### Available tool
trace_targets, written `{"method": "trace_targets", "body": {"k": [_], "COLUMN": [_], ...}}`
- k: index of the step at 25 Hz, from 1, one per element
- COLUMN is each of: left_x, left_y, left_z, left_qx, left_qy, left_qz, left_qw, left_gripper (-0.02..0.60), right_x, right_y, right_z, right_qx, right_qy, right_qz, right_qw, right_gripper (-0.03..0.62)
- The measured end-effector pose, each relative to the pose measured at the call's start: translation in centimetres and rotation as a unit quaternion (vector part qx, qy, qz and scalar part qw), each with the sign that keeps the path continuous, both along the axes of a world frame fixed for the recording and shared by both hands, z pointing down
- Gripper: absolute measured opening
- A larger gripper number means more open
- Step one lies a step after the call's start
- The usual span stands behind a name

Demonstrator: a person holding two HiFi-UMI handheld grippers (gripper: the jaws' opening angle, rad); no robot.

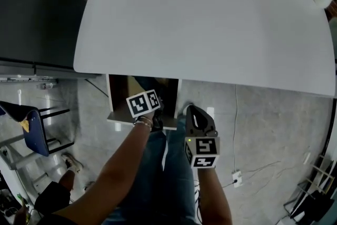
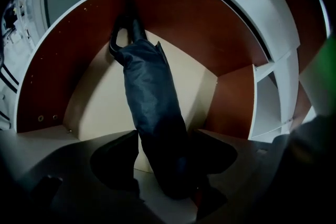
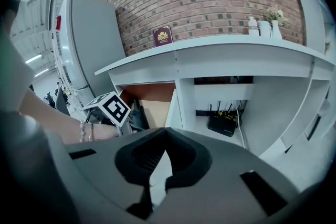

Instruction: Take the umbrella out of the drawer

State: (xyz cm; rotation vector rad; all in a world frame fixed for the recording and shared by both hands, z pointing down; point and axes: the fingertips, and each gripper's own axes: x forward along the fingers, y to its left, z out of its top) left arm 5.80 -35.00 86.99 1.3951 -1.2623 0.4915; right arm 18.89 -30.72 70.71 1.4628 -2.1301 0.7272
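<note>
Left gripper view, grip: left gripper [image 2: 167, 138] released, jaws spread wide either side of the umbrella [image 2: 152, 102], not clamped on it.
Left gripper view, umbrella: folded, dark, lying aslant on the pale floor of the open drawer [image 2: 210, 29], handle loop up in the far left corner.
Right gripper view, grip: right gripper [image 3: 166, 132] clenched, jaw tips together on nothing, aimed at the drawer from outside.
Head view, setting: both grippers low beneath the white desk [image 1: 210, 23], left one reaching into the pulled-out drawer, right one just beside it.
</note>
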Motion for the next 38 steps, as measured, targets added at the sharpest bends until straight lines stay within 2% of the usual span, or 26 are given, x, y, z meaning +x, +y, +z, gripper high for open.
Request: {"method": "trace_targets", "body": {"k": [2,9,14,17,22,38], "left_x": [0.0,0.9,0.5,0.4,0.3,-0.9], "left_y": [-0.2,-1.1,-1.3,-1.1,-0.8,2.4], "left_z": [0.7,2.9,3.0,2.8,1.9,-4.4], "left_qx": [-0.004,-0.011,0.007,0.006,0.000,-0.020], "left_qy": [-0.006,0.010,0.000,0.008,0.029,0.048], "left_qz": [0.003,-0.024,-0.047,-0.061,-0.059,-0.057], "left_qw": [1.0000,0.9996,0.9989,0.9981,0.9979,0.9970], "left_gripper": [0.303,0.321,0.319,0.269,0.256,0.253], "right_x": [0.3,0.9,1.5,1.5,1.4,-0.6], "right_y": [0.0,-0.3,0.0,0.6,1.2,0.6], "right_z": [0.3,0.9,1.1,1.2,1.0,-5.2], "right_qx": [-0.006,-0.007,-0.011,-0.014,-0.015,0.012], "right_qy": [0.004,0.009,0.011,0.012,0.009,0.007], "right_qz": [-0.002,0.000,0.005,0.007,0.011,-0.015], "right_qw": [1.000,1.000,1.000,1.000,1.000,1.000], "right_gripper": [-0.008,-0.008,-0.008,-0.008,-0.008,-0.008]}}
